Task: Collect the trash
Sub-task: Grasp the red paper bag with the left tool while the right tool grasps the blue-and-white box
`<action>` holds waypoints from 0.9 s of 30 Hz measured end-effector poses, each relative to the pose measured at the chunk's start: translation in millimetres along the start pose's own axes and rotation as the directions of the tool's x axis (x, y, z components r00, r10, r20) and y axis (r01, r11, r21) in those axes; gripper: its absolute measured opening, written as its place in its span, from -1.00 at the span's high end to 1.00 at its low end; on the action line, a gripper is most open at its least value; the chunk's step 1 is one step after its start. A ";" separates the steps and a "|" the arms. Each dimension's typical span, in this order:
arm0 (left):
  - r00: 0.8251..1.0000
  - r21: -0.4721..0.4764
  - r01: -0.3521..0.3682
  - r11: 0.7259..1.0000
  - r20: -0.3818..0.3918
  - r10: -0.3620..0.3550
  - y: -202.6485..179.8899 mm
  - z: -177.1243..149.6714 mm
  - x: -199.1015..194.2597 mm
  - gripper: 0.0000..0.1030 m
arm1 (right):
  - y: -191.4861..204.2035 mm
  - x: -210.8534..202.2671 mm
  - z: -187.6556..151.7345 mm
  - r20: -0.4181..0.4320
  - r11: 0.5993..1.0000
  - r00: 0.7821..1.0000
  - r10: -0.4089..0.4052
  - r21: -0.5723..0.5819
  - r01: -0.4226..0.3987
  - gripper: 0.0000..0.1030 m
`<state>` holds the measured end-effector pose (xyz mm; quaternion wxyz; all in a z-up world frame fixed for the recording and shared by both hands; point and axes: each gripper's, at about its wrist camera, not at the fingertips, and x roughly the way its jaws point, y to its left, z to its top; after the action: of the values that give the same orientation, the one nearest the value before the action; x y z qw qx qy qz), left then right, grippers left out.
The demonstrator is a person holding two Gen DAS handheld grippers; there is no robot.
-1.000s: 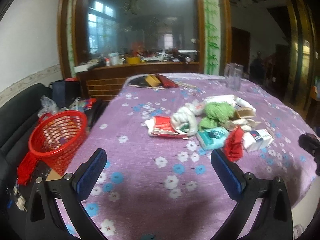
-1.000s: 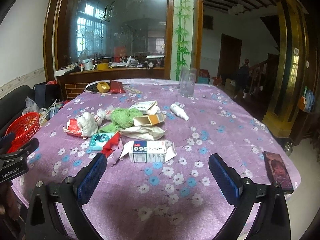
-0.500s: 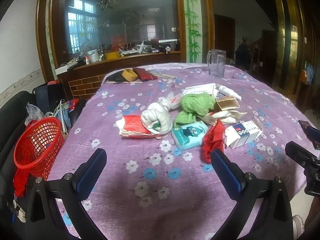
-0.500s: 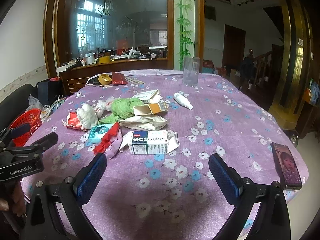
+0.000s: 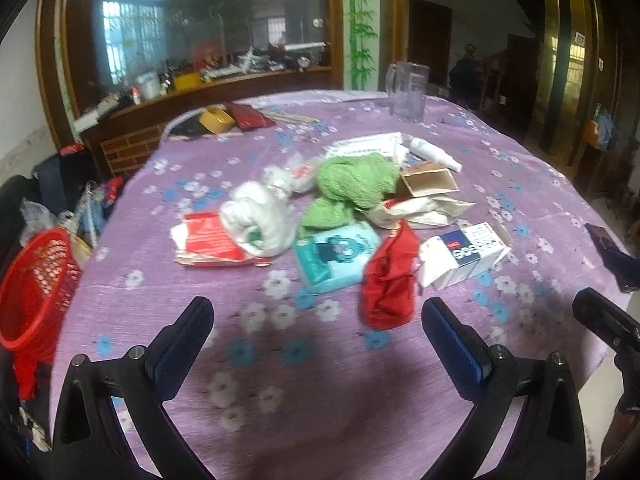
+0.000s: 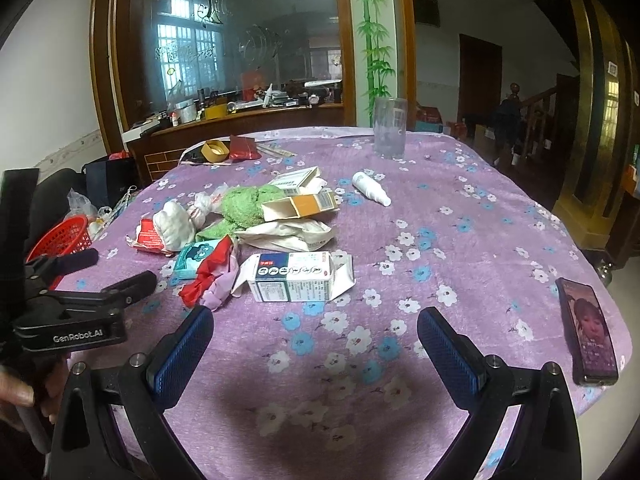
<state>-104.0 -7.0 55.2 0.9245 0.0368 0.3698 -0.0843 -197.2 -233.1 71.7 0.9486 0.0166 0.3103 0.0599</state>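
Red wrapper nearest; our left gripper and right gripper both hung wide apart, empty; we judged a low, straddling approach best.

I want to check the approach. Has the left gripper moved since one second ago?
Yes. The left gripper has swung right and closer to the trash: the red basket has slid to the frame's left edge, and the red wrapper now looms nearer.

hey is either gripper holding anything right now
No. The left gripper and right gripper are both open and empty above the purple tablecloth.
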 end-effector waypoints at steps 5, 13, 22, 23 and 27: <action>0.998 0.032 0.063 0.998 -0.033 -0.062 -18.2 8.3 14.1 -0.67 | -21.5 4.1 7.7 -0.025 0.996 0.996 0.086 0.039 -0.085 -0.94; 0.981 0.056 0.115 0.992 -0.163 -0.105 -40.0 15.3 61.8 0.17 | -31.7 9.7 12.0 -0.048 0.988 0.987 0.151 0.018 -0.150 -0.83; 0.978 0.074 0.126 0.989 -0.174 -0.112 -41.2 17.5 68.0 0.29 | -28.8 43.7 34.8 -0.170 0.943 0.940 0.296 -0.104 -0.316 -0.58; 0.979 0.077 0.121 0.990 -0.173 -0.107 -38.8 15.8 66.6 0.29 | -27.7 49.6 39.9 -0.179 0.937 0.936 0.303 -0.124 -0.327 -0.58; 0.979 0.058 0.109 0.992 -0.180 -0.097 -21.6 8.9 59.2 0.29 | -20.4 80.5 52.9 -0.263 0.902 0.902 0.343 -0.176 -0.394 -0.58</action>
<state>-59.8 -37.1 20.7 0.8806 0.0563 0.4489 -0.1411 -99.5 -243.1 65.8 0.8740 -0.0388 0.3984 0.2755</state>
